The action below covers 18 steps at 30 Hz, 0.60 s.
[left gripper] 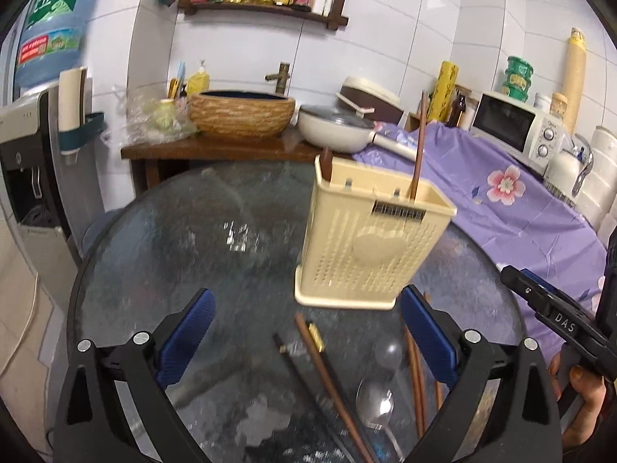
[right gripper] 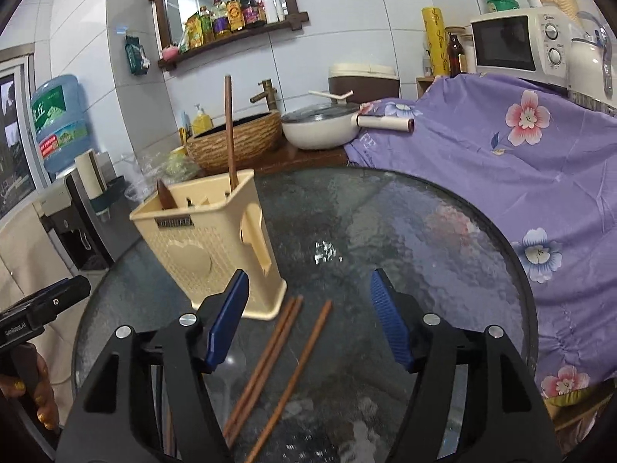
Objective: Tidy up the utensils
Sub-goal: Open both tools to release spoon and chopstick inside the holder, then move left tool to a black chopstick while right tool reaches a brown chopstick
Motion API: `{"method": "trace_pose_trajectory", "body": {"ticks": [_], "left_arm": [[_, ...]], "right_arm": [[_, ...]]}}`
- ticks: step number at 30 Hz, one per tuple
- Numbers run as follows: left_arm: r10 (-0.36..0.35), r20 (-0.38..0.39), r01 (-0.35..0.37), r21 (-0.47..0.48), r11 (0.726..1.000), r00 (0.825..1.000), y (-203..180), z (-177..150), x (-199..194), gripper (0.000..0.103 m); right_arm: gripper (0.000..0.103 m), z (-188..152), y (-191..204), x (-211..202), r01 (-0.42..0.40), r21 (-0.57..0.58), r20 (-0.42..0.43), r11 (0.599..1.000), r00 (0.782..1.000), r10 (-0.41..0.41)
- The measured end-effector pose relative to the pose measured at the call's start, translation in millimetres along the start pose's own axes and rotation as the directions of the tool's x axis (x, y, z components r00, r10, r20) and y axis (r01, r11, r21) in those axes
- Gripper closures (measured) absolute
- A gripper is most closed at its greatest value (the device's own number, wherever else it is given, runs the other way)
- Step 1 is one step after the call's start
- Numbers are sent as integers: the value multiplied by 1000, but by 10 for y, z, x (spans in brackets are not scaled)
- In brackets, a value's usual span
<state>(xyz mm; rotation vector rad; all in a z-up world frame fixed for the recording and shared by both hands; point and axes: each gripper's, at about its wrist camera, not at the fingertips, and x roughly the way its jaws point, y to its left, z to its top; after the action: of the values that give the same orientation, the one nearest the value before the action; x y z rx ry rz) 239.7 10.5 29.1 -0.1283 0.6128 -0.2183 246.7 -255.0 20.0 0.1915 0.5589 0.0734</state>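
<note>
1. Left gripper (left gripper: pixel 308 343) spread wide, empty, over chopsticks (left gripper: pixel 327 382) and spoons (left gripper: pixel 380 393).
2. Right gripper (right gripper: pixel 308 316) parted, empty; chopsticks lie beneath.
3. Holder (right gripper: pixel 208 243) stands near the table's (right gripper: pixel 443 231) left edge; right half bare.

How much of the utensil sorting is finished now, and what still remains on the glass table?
Done: one brown wooden chopstick and a dark spoon handle stand in the cream plastic holder. In hand: nothing; both the left gripper and right gripper are open and empty. Left: loose chopsticks and clear spoons on the round glass table.
</note>
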Motion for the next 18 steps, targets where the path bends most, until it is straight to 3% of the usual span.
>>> {"method": "trace_pose_trajectory", "body": {"ticks": [9,14,16,18], "left_arm": [[47,-89,-45,22,999,995,49,-350,122,7],[57,-142,-54,22,998,988,100,-511,204,7],[64,-159,-61,25,998,985,102,-554,240,8],[79,-183,-74,33,997,980,122,-594,294,19]], "right_arm": [[38,-376,-11,116,28,-19,-140,999,990,-30],[38,-577,53,302,15,-38,-259,999,966,-25],[40,-624,97,373,20,-58,-285,998,958,-35],[44,-655,134,435,28,-73,-306,997,951,-49]]}}
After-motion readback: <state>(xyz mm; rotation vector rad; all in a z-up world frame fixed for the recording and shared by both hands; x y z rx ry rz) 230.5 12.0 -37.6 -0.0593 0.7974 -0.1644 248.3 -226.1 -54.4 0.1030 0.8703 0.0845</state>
